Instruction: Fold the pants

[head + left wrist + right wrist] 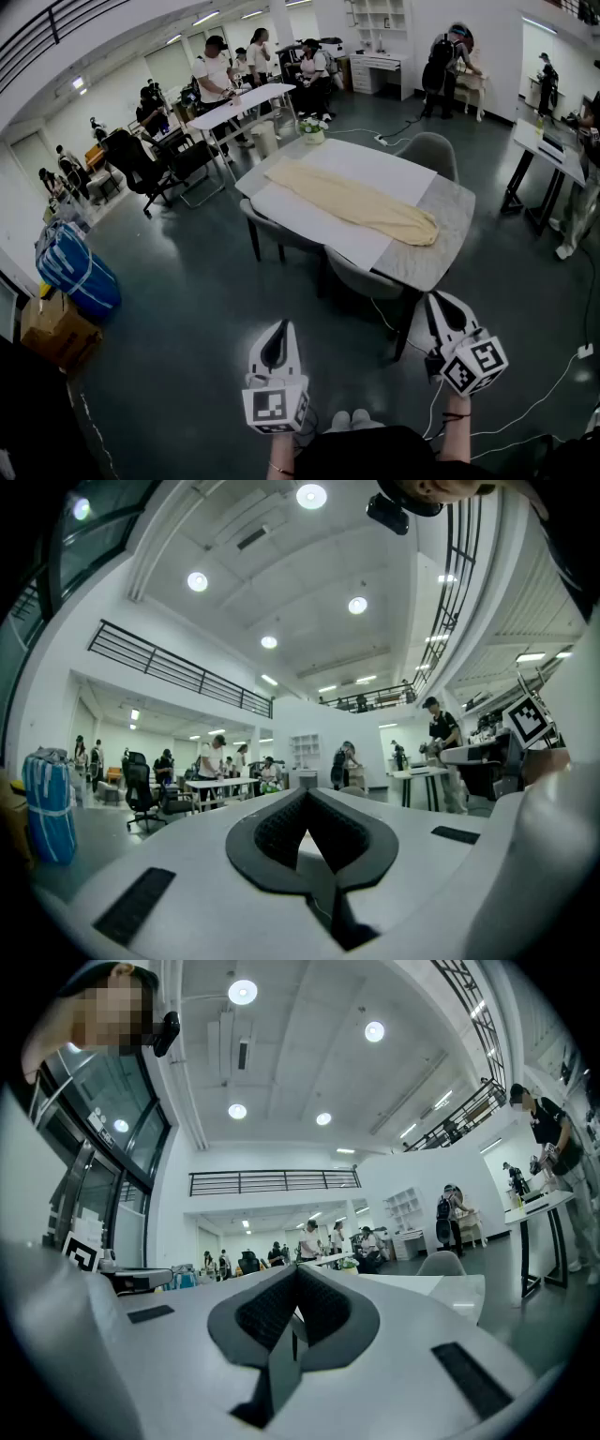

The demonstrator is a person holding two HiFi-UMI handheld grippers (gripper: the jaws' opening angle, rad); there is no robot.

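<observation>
Cream pants (356, 202) lie stretched out lengthwise on a white sheet (375, 169) that covers a grey table (441, 253), in the middle of the head view. Both grippers are held level near the bottom of that view, well short of the table. My left gripper (281, 325) is shut with nothing in it, its tips meeting in its own view (307, 794). My right gripper (433, 298) is also shut and empty (296, 1269). In the right gripper view the table's near edge (441, 1288) shows beyond the jaws.
Grey chairs (272, 230) (361, 277) (427, 150) stand around the table, and a small potted plant (313, 131) sits at its far corner. A blue bag (80, 272) and a cardboard box (52, 328) are at the left. A black desk (553, 150) stands right. People work at the back.
</observation>
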